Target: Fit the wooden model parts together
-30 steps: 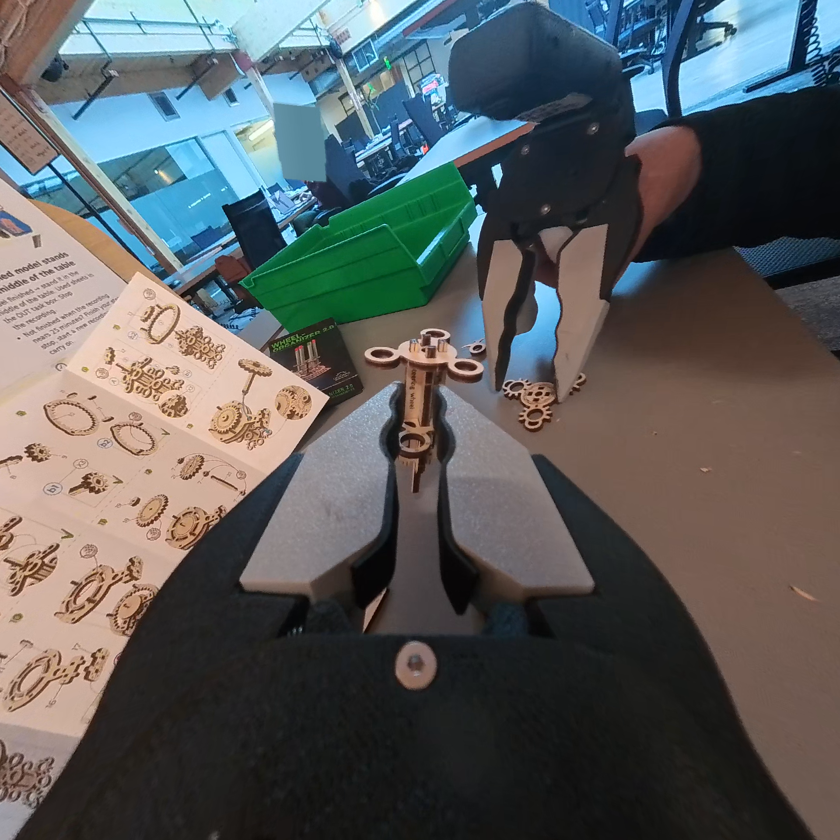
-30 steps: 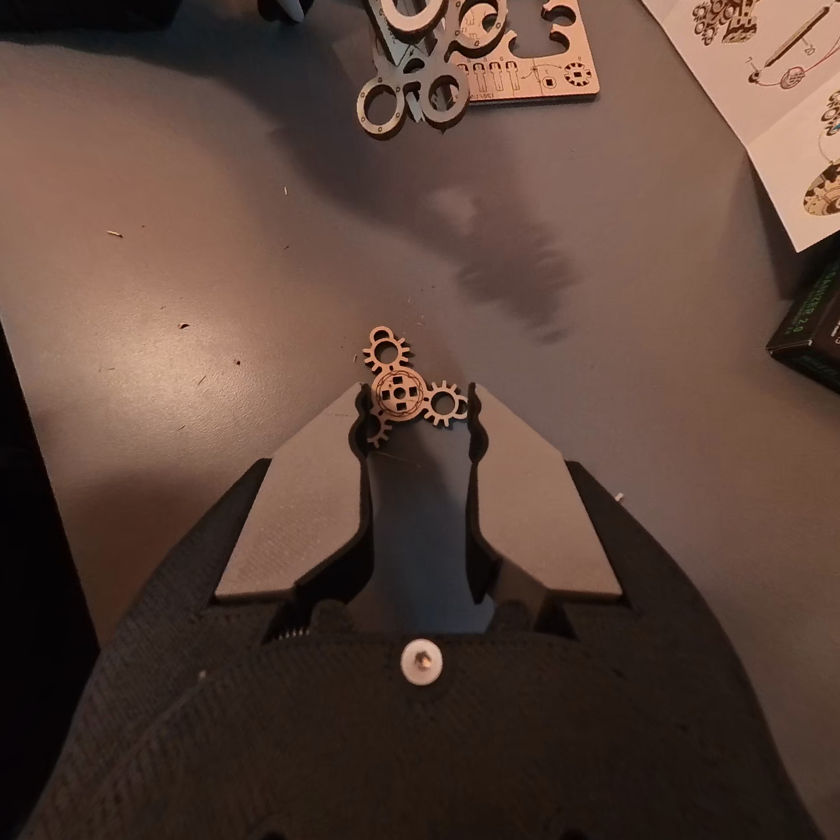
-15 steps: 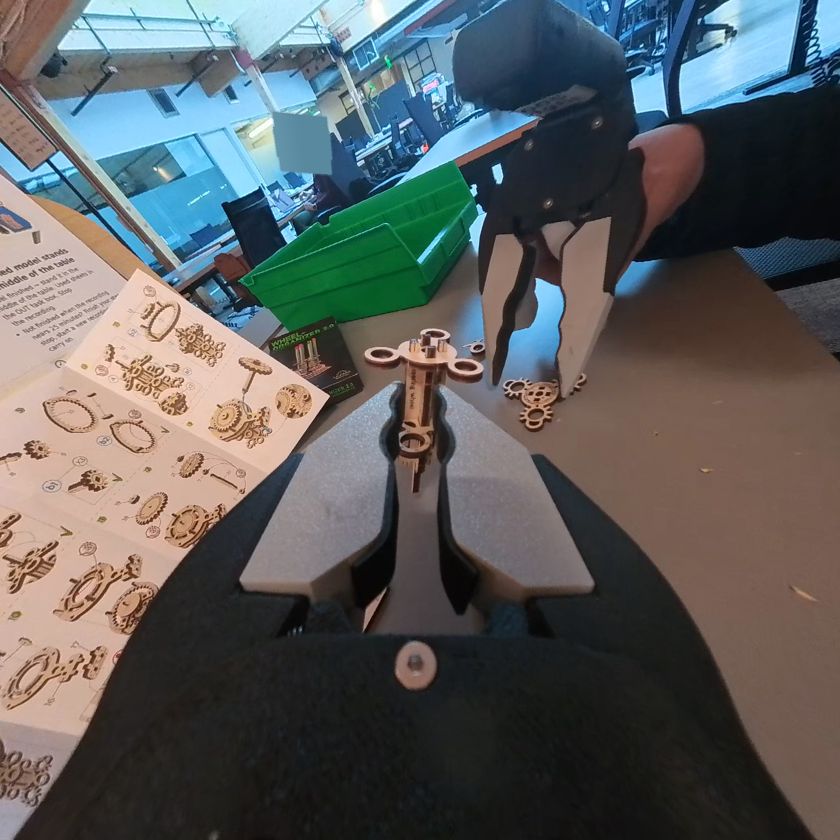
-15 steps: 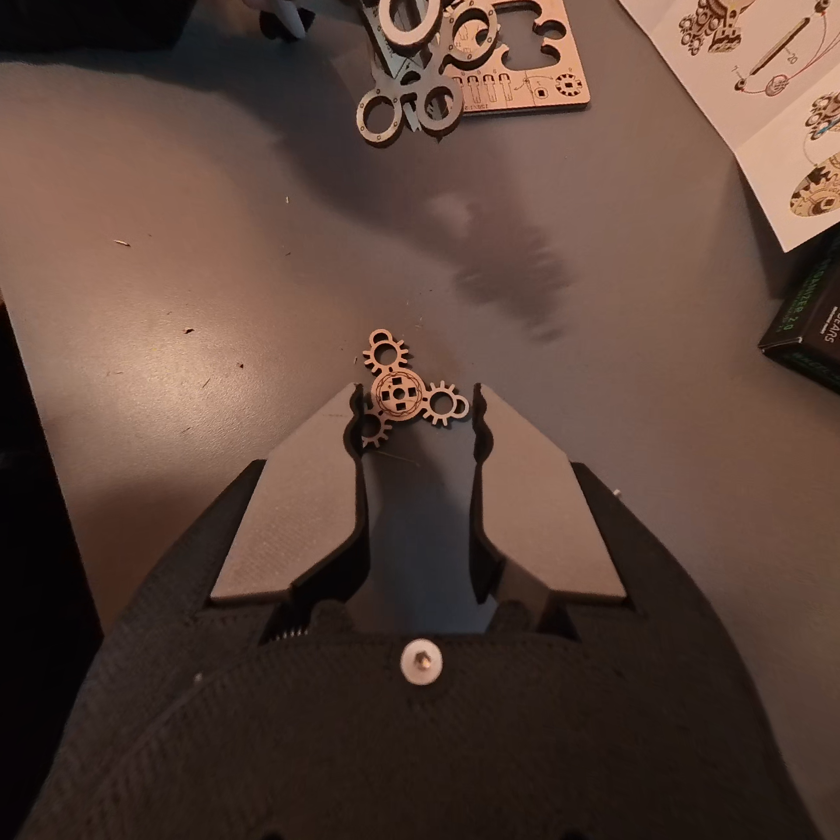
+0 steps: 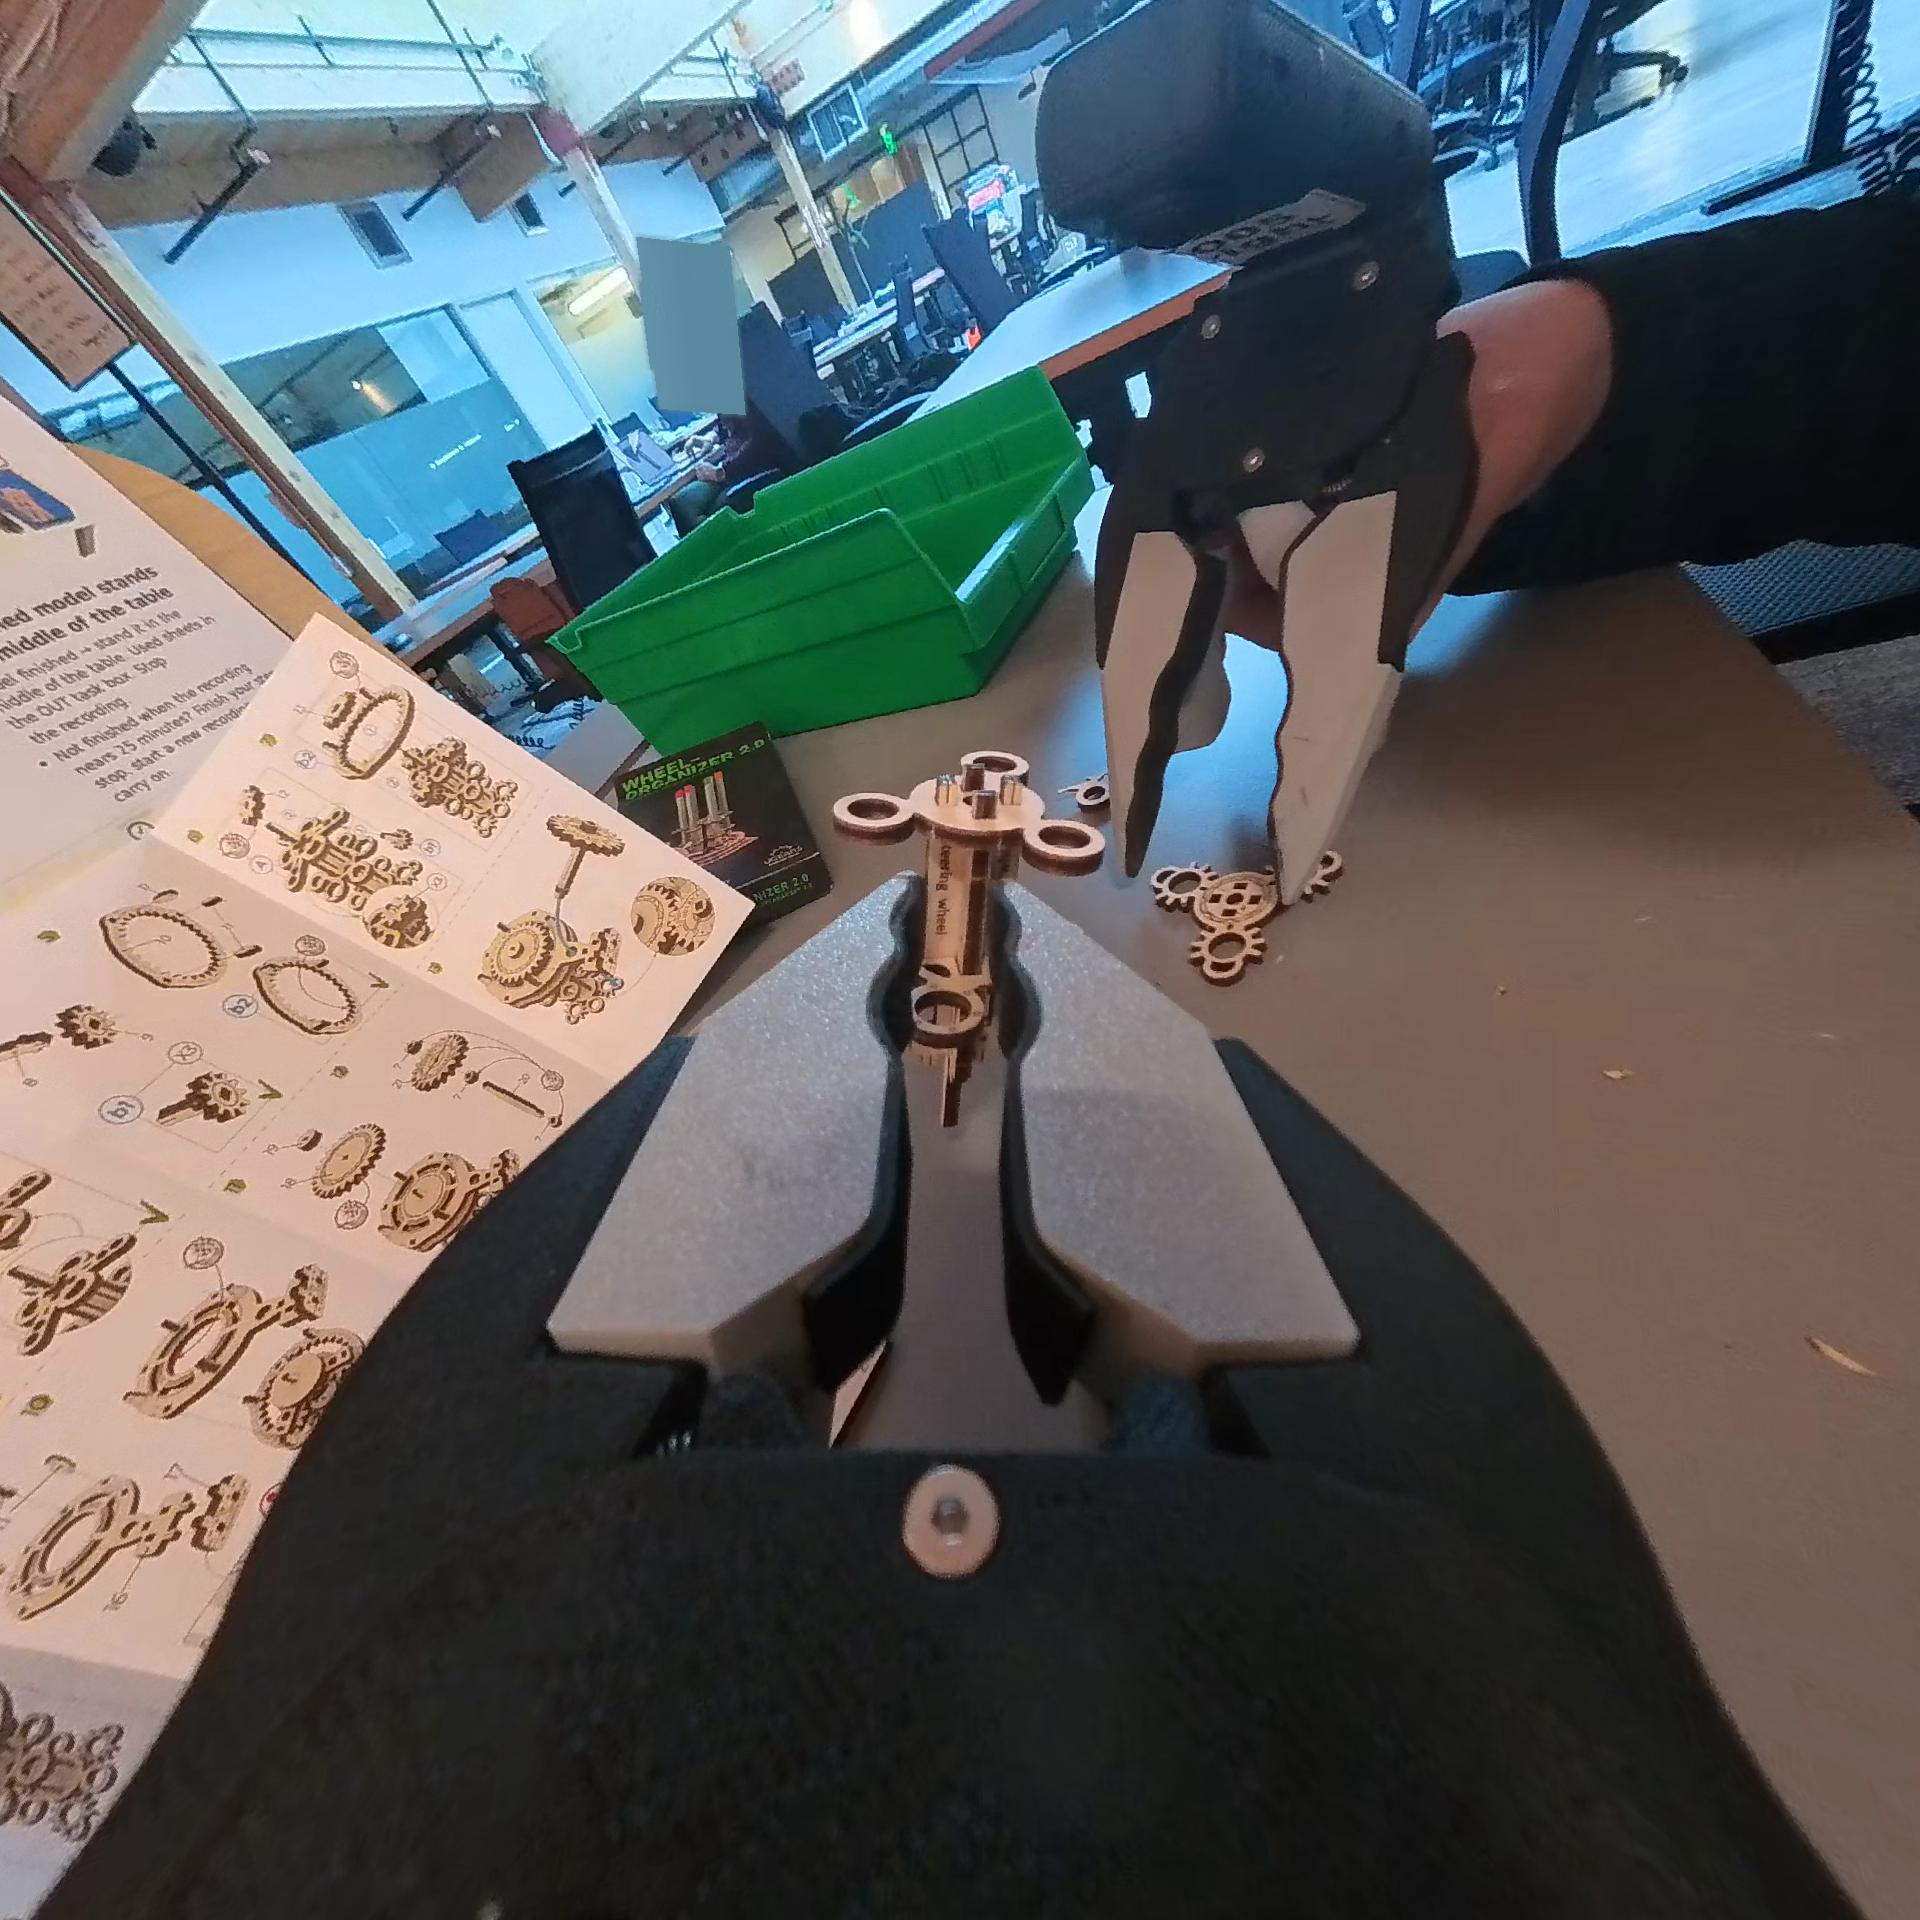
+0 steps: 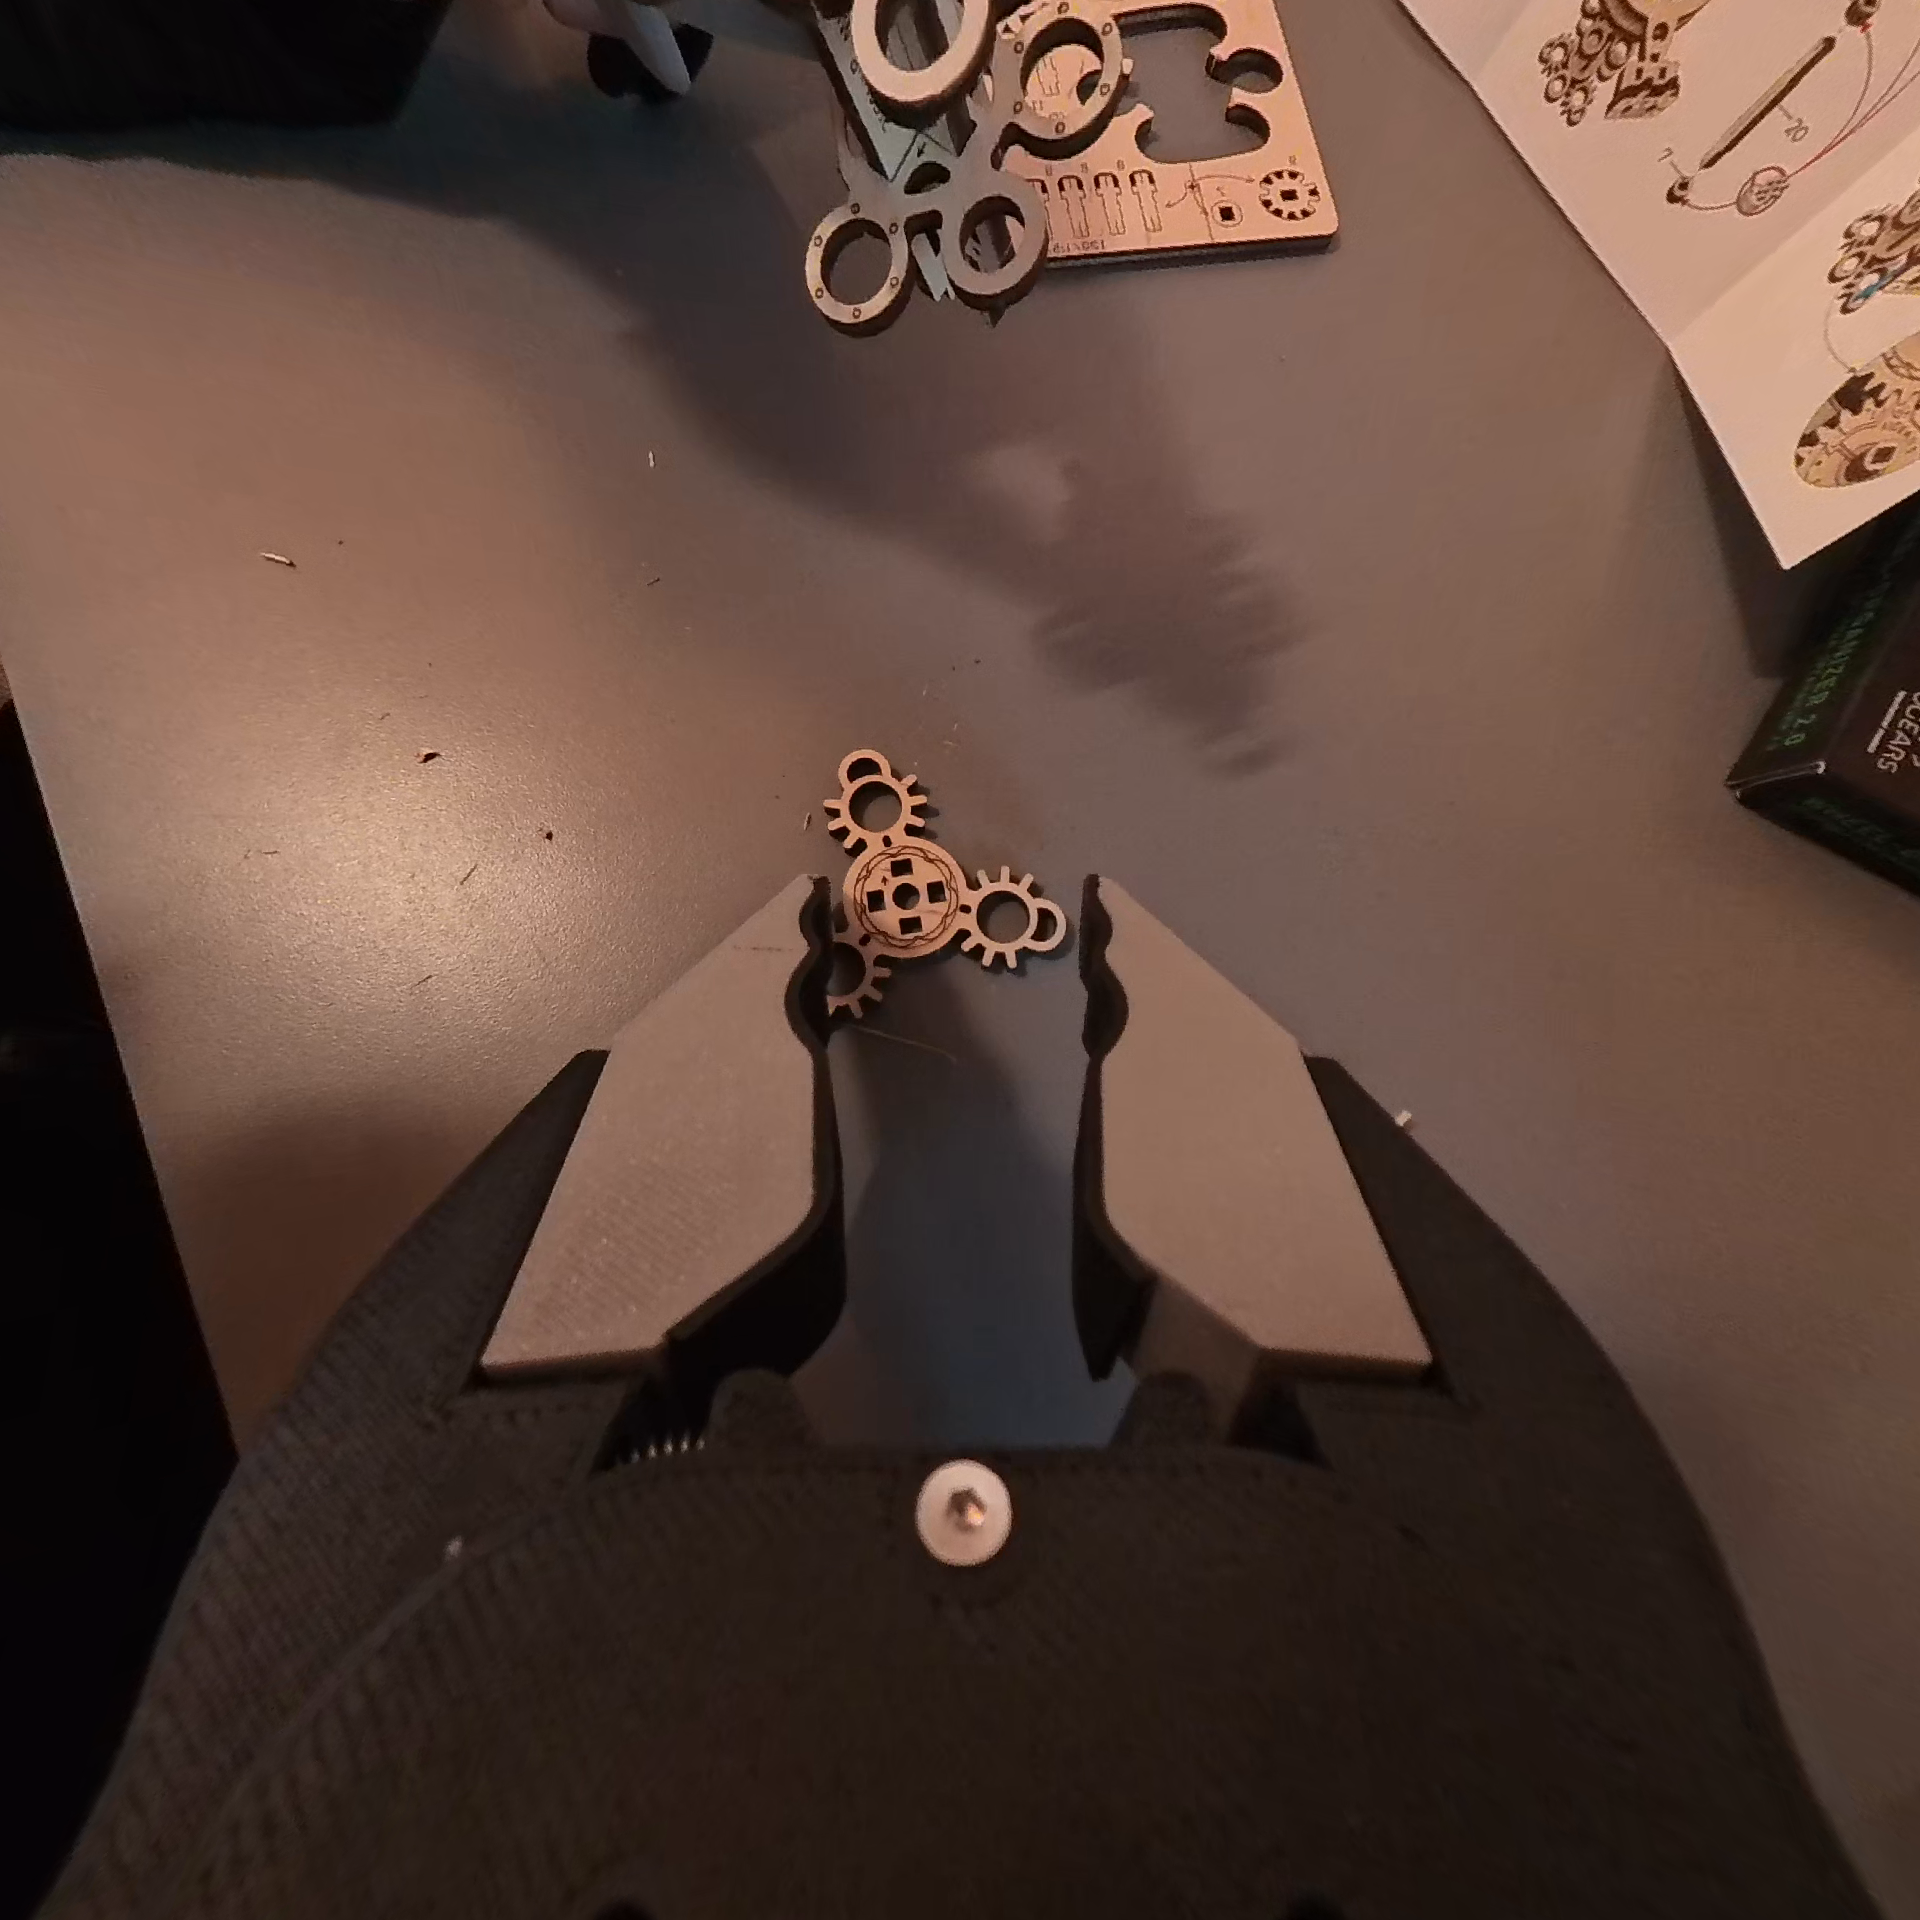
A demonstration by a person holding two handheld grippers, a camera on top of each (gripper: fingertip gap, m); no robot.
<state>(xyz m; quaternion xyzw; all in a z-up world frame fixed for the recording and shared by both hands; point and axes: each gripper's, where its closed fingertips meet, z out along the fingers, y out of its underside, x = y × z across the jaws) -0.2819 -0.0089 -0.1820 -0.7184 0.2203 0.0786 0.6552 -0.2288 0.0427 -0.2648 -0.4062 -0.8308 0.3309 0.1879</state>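
Note:
My left gripper (image 5: 956,935) is shut on a wooden shaft assembly (image 5: 961,904) and holds it upright above the table. A three-ring plate (image 5: 966,826) with small pins tops the shaft. My right gripper (image 6: 951,914) is open and points down at the table. A flat three-lobed wooden gear piece (image 6: 909,899) lies between its fingertips, with one lobe hidden under the left finger (image 6: 727,1039). In the left wrist view the right gripper (image 5: 1210,883) stands over the same gear piece (image 5: 1236,914), one fingertip on a lobe.
A green bin (image 5: 831,592) stands at the back. An instruction sheet (image 5: 312,935) and a small black box (image 5: 727,821) lie left. A punched wooden sheet (image 6: 1174,135) lies beyond the held assembly (image 6: 925,208). A person's hand and dark sleeve (image 5: 1714,395) hold the right gripper. Across from one pair of fingers to the other is roughly 12 cm.
The right gripper's jaws have opened slightly wider around the gear piece and it has shifted a little. The left gripper and its shaft assembly have not moved.

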